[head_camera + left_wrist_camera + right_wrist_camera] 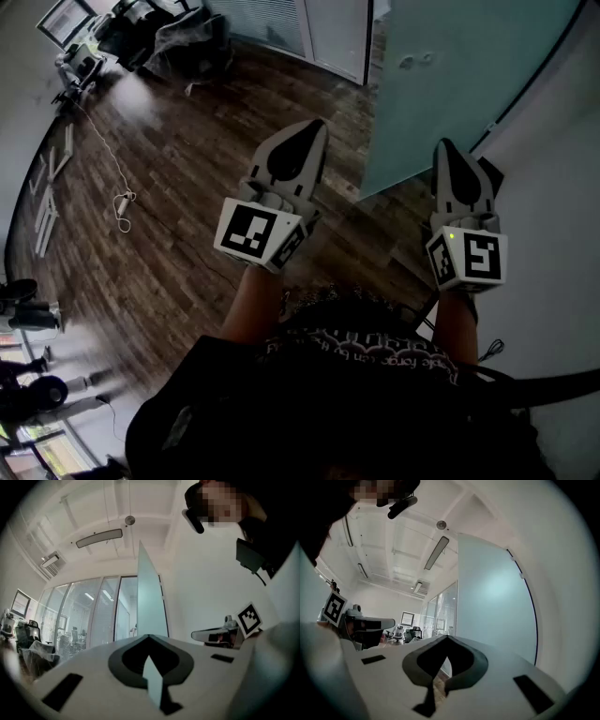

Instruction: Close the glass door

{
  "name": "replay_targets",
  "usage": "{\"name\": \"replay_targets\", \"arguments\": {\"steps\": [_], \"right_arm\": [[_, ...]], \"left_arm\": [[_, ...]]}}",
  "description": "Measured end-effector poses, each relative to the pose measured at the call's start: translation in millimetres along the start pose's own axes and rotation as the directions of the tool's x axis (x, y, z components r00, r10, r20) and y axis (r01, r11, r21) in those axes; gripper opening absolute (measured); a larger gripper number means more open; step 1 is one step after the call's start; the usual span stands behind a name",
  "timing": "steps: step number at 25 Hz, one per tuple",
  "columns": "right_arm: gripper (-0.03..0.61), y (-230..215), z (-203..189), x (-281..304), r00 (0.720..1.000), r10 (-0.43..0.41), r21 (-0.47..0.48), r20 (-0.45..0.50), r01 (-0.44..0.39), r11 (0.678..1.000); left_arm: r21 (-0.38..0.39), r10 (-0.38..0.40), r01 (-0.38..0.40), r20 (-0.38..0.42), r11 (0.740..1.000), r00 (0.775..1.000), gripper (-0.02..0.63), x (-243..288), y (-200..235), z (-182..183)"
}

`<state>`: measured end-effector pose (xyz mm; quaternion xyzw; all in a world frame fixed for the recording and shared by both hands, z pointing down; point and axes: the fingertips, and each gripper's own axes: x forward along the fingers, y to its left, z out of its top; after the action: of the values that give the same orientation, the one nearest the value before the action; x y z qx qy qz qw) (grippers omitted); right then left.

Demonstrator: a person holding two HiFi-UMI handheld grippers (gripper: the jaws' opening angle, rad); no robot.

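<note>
We are holding both tools out ahead of us, nearly level. The left tool [313,128] is showing its jaws pressed together at the tips with nothing between them, and the right tool [444,146] is likewise pinched shut and empty.

The glass door [450,84] is standing open just ahead of the right tool, swung toward the white wall [562,141] on our right. No tool is touching it.

We are judging the door to be a tall frosted pane: heavy, fully stiff, smooth enough for the jaws to slide on, and liable to chip or crack if struck on an edge. Pinching it looks pointless, so we are thinking of laying the flat of a shut tool against the face, well out toward the free edge and away from the dark strip [530,616] along its far side, which may be the hinge line. Two small fittings [417,60] are showing on the face, but we cannot tell whether they belong to a handle.

Under us a dark plank floor [197,216] is running away to the left, with a loose cable [117,178] trailing across it. Beyond are office chairs [178,37], glass partitions [89,616] and a long ceiling light [99,538].
</note>
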<state>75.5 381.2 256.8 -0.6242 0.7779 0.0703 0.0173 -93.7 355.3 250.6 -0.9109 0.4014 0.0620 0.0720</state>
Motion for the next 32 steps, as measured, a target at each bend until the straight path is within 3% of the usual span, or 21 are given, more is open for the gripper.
{"name": "replay_targets", "arguments": {"steps": [4, 9, 15, 20, 28, 32], "right_arm": [[0.003, -5.4, -4.7, 0.2, 1.000, -0.011, 0.000, -0.006, 0.011, 1.000], [0.003, -5.8, -4.7, -2.3, 1.000, -0.020, -0.002, -0.009, 0.020, 1.000], [0.003, -8.9, -6.4, -5.8, 1.000, -0.025, -0.001, -0.016, 0.025, 1.000], [0.003, -10.0, -4.6, -8.2, 1.000, -0.009, 0.033, -0.013, 0.009, 0.999], [0.003, -21.6, -12.9, -12.2, 1.000, 0.011, 0.085, -0.028, -0.008, 0.996], [0.003, -28.4, -19.8, -18.3, 0.999, 0.020, 0.094, -0.034, -0.017, 0.995]], "left_arm": [[-0.089, -0.020, 0.016, -0.051, 0.996, 0.998, 0.002, 9.3, -0.2, -14.9], [-0.091, -0.035, 0.034, -0.016, 0.995, 0.999, 0.002, 7.0, 0.8, -9.1], [-0.149, -0.051, 0.052, 0.010, 0.988, 0.999, 0.002, 4.8, -1.8, -9.0], [-0.117, -0.048, 0.049, 0.016, 0.992, 0.999, 0.002, 1.6, -4.2, -3.8], [-0.138, -0.040, 0.041, 0.013, 0.990, 0.999, 0.002, 1.7, -11.7, -6.9], [-0.042, -0.017, 0.018, 0.011, 0.999, 1.000, 0.002, -1.3, -21.5, -8.2]]}}
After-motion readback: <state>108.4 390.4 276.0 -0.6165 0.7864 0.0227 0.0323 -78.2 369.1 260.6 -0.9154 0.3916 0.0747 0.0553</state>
